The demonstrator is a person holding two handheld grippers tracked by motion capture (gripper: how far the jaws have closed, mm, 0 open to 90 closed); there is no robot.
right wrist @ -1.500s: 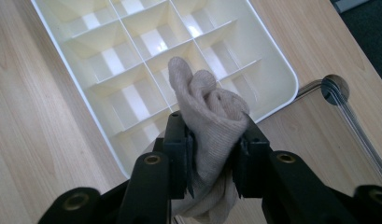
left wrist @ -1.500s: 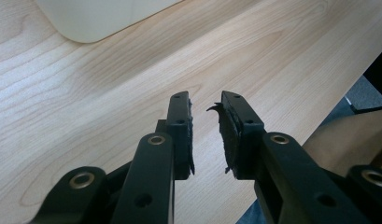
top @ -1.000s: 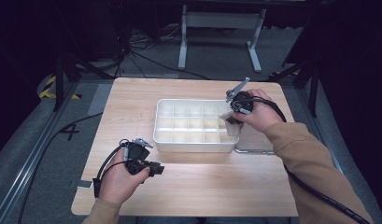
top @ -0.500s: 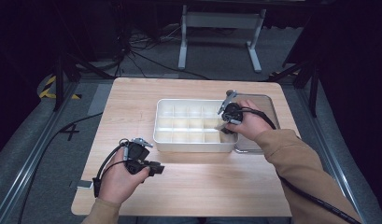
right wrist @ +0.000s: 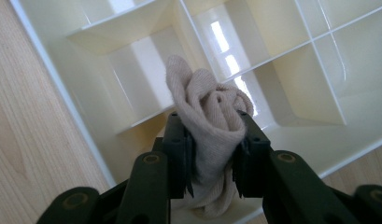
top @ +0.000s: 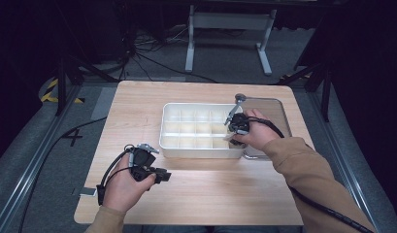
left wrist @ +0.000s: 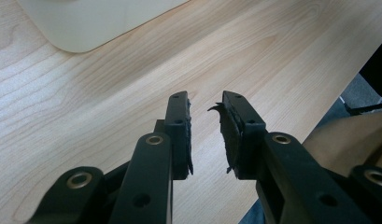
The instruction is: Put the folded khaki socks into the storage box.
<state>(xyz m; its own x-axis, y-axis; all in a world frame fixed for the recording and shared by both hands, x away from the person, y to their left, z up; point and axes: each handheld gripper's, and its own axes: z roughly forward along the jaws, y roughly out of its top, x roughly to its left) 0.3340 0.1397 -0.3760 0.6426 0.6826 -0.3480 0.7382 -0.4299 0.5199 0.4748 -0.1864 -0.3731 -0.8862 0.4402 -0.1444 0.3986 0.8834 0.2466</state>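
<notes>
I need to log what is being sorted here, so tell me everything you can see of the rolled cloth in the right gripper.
The rolled cloth is a beige, soft knit piece, perhaps a sock, wound into a loose spiral bundle. It stands upright between the black pads of the right gripper, which squeeze it from both sides; its top rises above them and its bottom bulges below. It hangs over the divided white tray, above a compartment near the tray's edge.

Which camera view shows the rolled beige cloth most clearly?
The right gripper view: the rolled beige cloth sits large, clamped by the right gripper above the divided tray. In the high view it is a pale speck; the left gripper view gives nothing.
</notes>
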